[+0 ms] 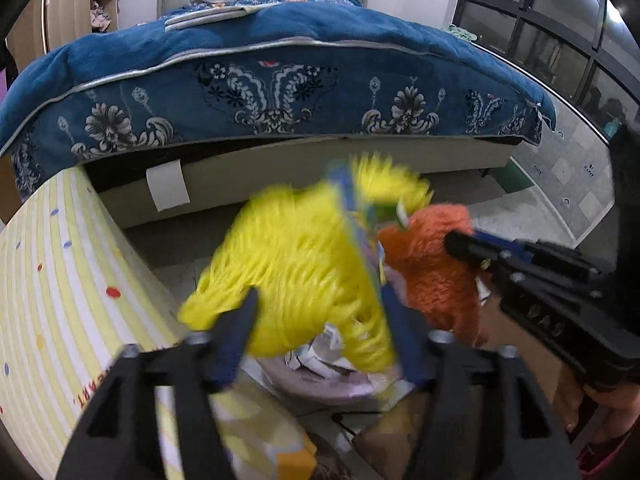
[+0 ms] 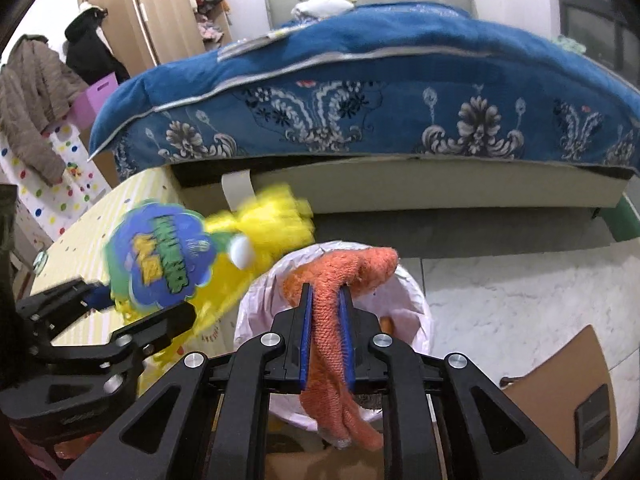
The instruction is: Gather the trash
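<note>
My left gripper point(image 1: 316, 312) is shut on a fluffy yellow cloth point(image 1: 296, 276) with a blue and green card label point(image 2: 160, 258); it holds it over the trash bin point(image 1: 320, 384), blurred by motion. My right gripper point(image 2: 326, 300) is shut on an orange fluffy cloth point(image 2: 332, 320) that hangs between its blue pads point(image 2: 306, 336) above the bin point(image 2: 408, 292), which is lined with a pale pink bag. In the left wrist view the orange cloth point(image 1: 436, 272) and the right gripper's finger point(image 1: 480, 252) are to the right. Crumpled paper point(image 1: 324, 348) lies in the bin.
A bed with a blue floral quilt point(image 1: 280, 80) fills the back. A yellow striped table top point(image 1: 52, 300) is to the left. A brown cardboard piece point(image 2: 568, 384) lies on the pale floor at right. Coats point(image 2: 36, 92) hang at far left.
</note>
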